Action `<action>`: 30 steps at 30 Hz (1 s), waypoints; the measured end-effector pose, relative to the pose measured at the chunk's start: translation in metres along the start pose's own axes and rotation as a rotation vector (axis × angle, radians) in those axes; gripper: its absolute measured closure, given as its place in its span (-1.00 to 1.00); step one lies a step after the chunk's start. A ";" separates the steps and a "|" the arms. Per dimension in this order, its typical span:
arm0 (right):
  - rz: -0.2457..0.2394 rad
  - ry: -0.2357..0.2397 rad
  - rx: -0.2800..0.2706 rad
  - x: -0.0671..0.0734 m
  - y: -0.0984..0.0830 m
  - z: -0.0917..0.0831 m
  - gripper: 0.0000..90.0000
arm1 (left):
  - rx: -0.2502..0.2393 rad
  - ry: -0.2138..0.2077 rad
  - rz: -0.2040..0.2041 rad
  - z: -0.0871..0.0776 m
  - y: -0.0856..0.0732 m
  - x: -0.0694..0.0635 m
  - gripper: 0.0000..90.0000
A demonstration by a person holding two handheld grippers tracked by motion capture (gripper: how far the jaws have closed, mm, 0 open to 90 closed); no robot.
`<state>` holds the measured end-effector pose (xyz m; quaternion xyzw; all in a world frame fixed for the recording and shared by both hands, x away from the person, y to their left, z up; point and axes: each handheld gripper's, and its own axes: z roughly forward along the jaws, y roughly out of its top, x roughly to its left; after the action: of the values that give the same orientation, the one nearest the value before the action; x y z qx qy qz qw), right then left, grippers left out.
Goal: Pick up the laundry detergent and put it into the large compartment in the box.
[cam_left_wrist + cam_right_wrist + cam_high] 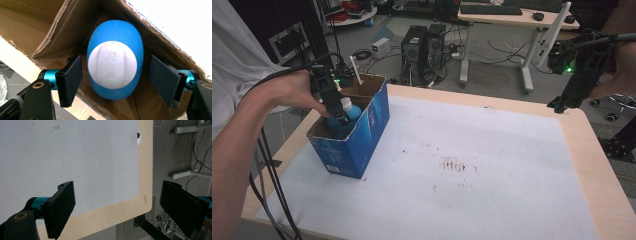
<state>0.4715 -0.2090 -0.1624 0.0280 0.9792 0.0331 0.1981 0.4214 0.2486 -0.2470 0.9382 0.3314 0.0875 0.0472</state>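
1. Blue plastic bottle w/ round white cap [115,60] stands upright inside the open blue cardboard box [362,135], cap up, near the box's near end.
2. Box sits at the far-left part of the white sheet [462,165] covering the light-wood worktop [597,165]; flaps open, brown inside.
3. Left gripper [337,112] reaches down into the box, right over the bottle. Its jaws are open: one pad each side of the bottle, clear gaps, not touching it.
4. A white stick [356,70] pokes up at the box's far end.
5. Right gripper [564,102] hangs well apart from the box, across the sheet over the worktop's far-right corner. Jaws wide open, nothing betw. them.
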 end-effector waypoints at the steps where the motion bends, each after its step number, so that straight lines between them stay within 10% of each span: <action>1: 0.000 0.000 0.000 0.000 0.000 0.000 -0.72 | 0.000 0.000 0.000 0.000 0.000 0.000 -0.38; 18: 0.004 -0.005 -0.001 0.002 -0.003 -0.003 -0.72 | -0.055 0.059 0.022 -0.036 0.012 -0.006 -0.38; 30: 0.000 0.001 -0.002 0.002 0.000 -0.001 -0.73 | -0.076 0.040 0.120 -0.047 0.045 -0.033 -0.38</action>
<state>0.4694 -0.2091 -0.1620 0.0279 0.9793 0.0339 0.1976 0.4148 0.1947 -0.1989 0.9521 0.2716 0.1213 0.0711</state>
